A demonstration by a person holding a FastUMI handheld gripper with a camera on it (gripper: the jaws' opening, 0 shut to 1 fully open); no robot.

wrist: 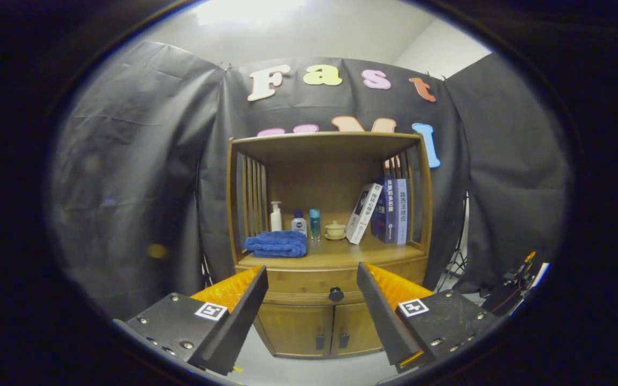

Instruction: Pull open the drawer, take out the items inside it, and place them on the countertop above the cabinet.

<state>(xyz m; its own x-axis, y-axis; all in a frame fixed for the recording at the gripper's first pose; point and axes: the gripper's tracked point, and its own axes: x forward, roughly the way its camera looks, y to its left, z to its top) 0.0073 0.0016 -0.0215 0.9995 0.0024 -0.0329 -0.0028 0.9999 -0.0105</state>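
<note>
A wooden cabinet (330,321) stands ahead of me against the black cloth. Its drawer (309,281) is closed, and a dark round knob (336,294) sits on its front. The knob lies between my two fingers but some way beyond their tips. My gripper (313,281) is open, with nothing between its fingers. The countertop (341,256) above the drawer holds a folded blue towel (277,244), small bottles (298,221), a little lidded cup (335,230) and several books (387,209). What the drawer holds is hidden.
Two small doors (317,329) with dark handles sit under the drawer. Slatted side walls and a wooden top enclose the shelf space above the countertop. A tripod and cabled gear (513,284) stand to the right of the cabinet. Pale floor lies before the cabinet.
</note>
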